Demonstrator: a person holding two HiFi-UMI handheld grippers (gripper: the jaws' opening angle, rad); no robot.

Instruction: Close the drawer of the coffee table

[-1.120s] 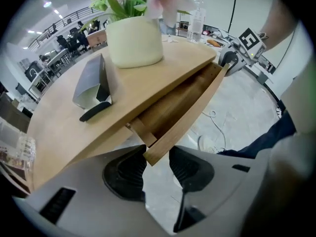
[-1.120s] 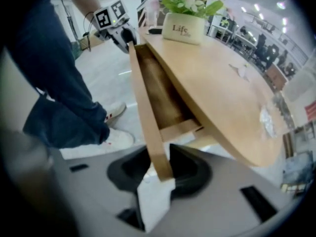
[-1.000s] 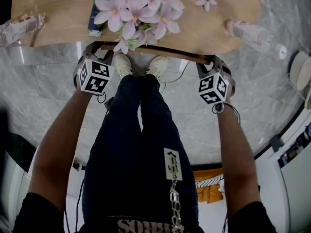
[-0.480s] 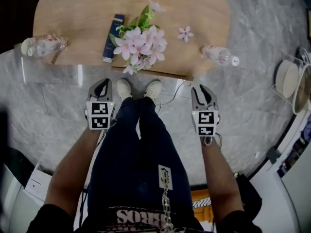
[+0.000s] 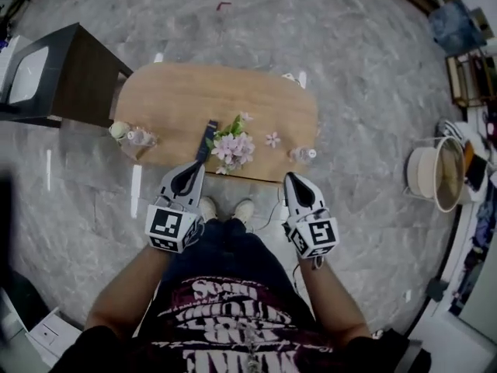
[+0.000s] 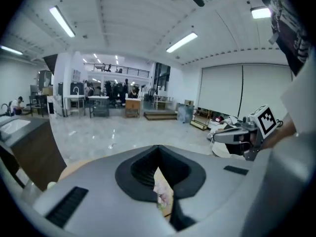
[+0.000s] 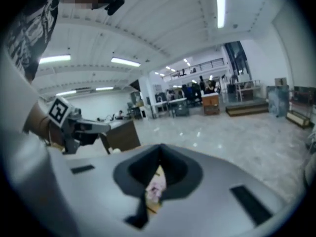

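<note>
The oval light-wood coffee table [image 5: 178,103] stands on the grey marble floor [image 5: 349,68] just ahead of my pale shoes [image 5: 208,207]. Its near long edge faces me. From the head view I cannot tell the drawer apart from that edge.

On the table top, near the front, lies a bunch of pink flowers [image 5: 234,146]. A slim dark blue box [image 5: 206,140] is just beside it on the left and one loose pink blossom [image 5: 272,139] on the right. A clear plastic bottle [image 5: 140,137] lies at the table's left end and a second clear bottle [image 5: 303,155] near its right end.

My left gripper [image 5: 194,168] hangs over the near edge, jaws pressed together and holding nothing. My right gripper [image 5: 293,180] is level with it, well apart, and its jaws are likewise pressed together and empty.

A dark brown cabinet [image 5: 70,76] stands beyond the table's left end.
</note>
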